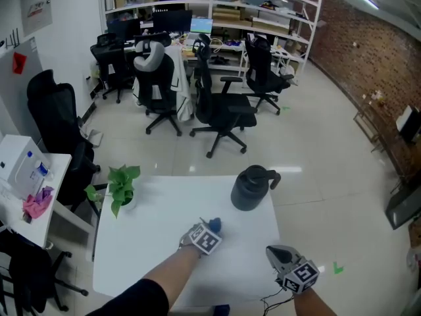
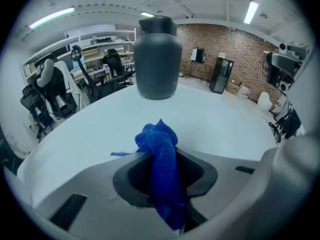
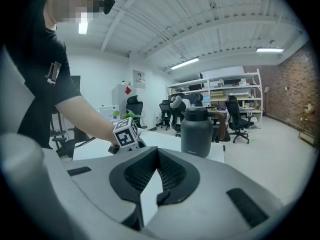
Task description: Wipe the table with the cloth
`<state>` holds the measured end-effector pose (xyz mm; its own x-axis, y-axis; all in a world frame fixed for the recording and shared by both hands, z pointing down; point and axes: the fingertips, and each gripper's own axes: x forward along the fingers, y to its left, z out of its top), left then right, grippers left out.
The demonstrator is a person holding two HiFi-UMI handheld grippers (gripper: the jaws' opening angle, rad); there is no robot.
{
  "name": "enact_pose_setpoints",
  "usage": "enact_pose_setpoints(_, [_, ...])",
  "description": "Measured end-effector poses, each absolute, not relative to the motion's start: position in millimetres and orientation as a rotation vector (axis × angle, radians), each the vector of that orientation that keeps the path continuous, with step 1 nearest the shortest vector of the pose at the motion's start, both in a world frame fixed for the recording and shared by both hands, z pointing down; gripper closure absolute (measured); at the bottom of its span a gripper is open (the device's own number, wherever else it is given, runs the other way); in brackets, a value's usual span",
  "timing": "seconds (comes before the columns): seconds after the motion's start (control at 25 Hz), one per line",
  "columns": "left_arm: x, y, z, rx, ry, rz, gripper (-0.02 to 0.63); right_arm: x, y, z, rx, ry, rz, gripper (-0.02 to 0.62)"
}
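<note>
A blue cloth (image 2: 159,143) is bunched between the jaws of my left gripper (image 2: 162,154), which is shut on it, and it rests on the white table (image 2: 220,124). In the head view the left gripper (image 1: 210,230) is near the middle of the table (image 1: 151,242), with the cloth (image 1: 215,224) showing just past its marker cube. My right gripper (image 1: 272,250) hovers near the table's front right corner. In its own view the right gripper (image 3: 155,150) has its tips together and holds nothing. That view also shows the left gripper's marker cube (image 3: 125,132).
A dark grey jug (image 1: 251,187) with a handle stands at the table's far right, straight ahead of the cloth (image 2: 157,59). A small potted plant (image 1: 121,187) sits at the far left corner. Office chairs (image 1: 220,107) and desks stand beyond the table. A low white cabinet (image 1: 26,170) stands to the left.
</note>
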<state>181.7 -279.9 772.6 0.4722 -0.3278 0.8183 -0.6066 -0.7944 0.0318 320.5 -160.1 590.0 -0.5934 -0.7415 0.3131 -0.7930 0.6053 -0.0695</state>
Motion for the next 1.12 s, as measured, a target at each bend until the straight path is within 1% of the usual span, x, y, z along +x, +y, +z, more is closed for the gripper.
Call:
enact_pose_setpoints(0.2, [256,-268,772,2.500,-0.687,1.246,0.511,348,-149,595,1.313,-2.540,0.317,0.583])
enact_pose_setpoints(0.28, [267,-263,772,2.530,-0.657,1.242,0.511,353,-146,597,1.323,-2.525,0.325,0.583])
enact_pose_setpoints(0.36, [260,-261,773,2.532,-0.646,1.230,0.511,352,-144,599,1.321,-2.519,0.332,0.583])
enact_pose_setpoints(0.48, [213,-268,772,2.482,-0.706,1.229,0.511,340,-147,598,1.289,-2.531,0.318,0.583])
enact_pose_setpoints(0.72, [65,-280,774,2.310,-0.897,1.219,0.511,299,-158,593,1.207,-2.577,0.284,0.583])
enact_pose_setpoints(0.84, [29,-279,776,2.256,-0.945,1.204,0.511,285,-163,595,1.169,-2.593,0.275,0.583])
enact_pose_setpoints(0.96, [49,-284,776,2.269,-0.956,1.203,0.512,280,-164,597,1.164,-2.597,0.277,0.583])
enact_pose_setpoints(1.12, [131,-277,776,2.372,-0.852,1.201,0.512,287,-158,595,1.169,-2.585,0.280,0.583])
